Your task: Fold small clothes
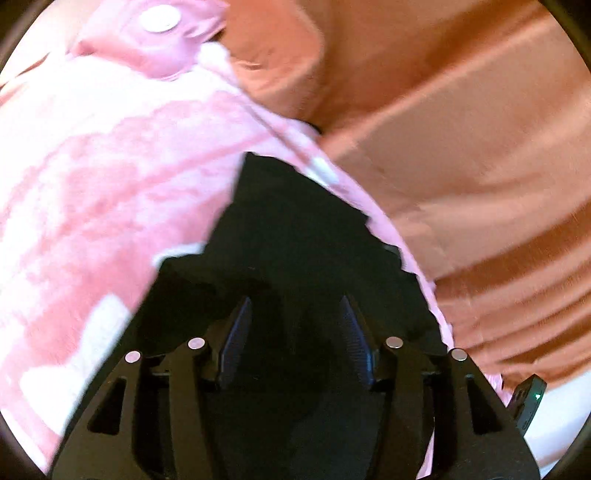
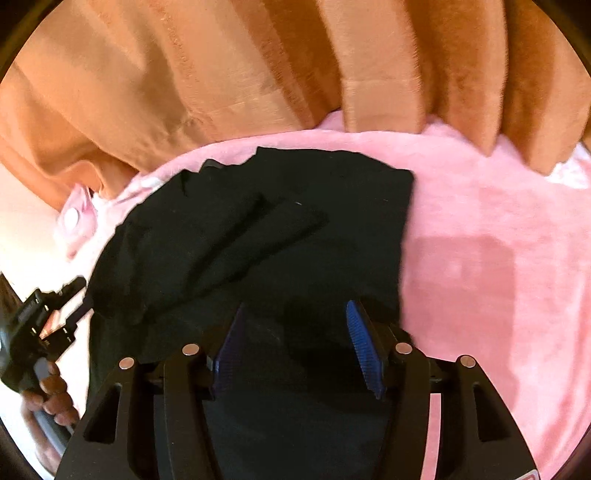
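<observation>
A black garment (image 2: pixel 258 236) lies on a pink fleece blanket (image 2: pixel 480 258), partly folded, with a folded flap across its middle. My right gripper (image 2: pixel 295 317) is open just above the garment's near edge, blue pads apart with nothing between them. In the left wrist view my left gripper (image 1: pixel 295 310) is open over the same black garment (image 1: pixel 295 229), pads apart and empty. The left gripper also shows in the right wrist view (image 2: pixel 48 314) at the garment's left edge, held by a hand.
Orange curtains (image 2: pixel 221 74) hang behind the blanket and fill the far side in both views (image 1: pixel 461 147). A pink blanket corner with a white snap (image 1: pixel 160 20) lies at the left. A white surface (image 1: pixel 554 417) shows beyond the blanket's edge.
</observation>
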Motion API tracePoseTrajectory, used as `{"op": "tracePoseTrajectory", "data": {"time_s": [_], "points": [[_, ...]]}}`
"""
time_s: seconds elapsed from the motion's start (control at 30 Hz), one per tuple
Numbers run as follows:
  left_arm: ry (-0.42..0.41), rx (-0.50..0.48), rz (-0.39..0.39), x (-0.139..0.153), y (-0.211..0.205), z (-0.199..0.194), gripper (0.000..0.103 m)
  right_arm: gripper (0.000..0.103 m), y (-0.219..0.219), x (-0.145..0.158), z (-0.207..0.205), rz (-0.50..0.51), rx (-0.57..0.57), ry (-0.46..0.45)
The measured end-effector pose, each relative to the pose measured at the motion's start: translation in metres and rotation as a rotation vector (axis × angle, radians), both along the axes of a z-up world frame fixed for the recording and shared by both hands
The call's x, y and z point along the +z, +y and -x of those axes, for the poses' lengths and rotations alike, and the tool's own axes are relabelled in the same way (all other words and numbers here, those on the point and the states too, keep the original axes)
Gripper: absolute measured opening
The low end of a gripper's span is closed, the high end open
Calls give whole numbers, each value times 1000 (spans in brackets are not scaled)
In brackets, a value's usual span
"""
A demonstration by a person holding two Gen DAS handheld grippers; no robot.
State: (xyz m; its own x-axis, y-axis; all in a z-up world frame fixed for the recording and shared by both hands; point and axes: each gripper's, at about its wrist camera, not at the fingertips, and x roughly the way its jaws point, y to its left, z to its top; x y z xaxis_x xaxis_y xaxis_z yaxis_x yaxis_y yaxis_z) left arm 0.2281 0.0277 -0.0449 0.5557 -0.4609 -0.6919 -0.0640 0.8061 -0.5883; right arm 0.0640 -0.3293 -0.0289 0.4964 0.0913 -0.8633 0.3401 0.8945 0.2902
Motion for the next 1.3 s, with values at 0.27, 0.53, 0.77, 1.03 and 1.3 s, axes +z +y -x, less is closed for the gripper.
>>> {"op": "tracePoseTrajectory", "data": {"time_s": [0.27,0.53,0.77,1.03,1.3], "points": [[122,60,100,-30,13,-13,48,56,21,-3,-41,-160,-91,-33],[128,54,96,-28,19,-13,48,2,40,-9,-57,-72,-100,-3],[167,55,103,-37,33,-4,48,9,14,23,21,47,-29,-13],[190,89,233,-45,33,0,51,49,-23,-7,29,-99,-109,6],[151,100,243,-45,21,-9,43,59,-34,-12,16,-111,-132,-19]]}}
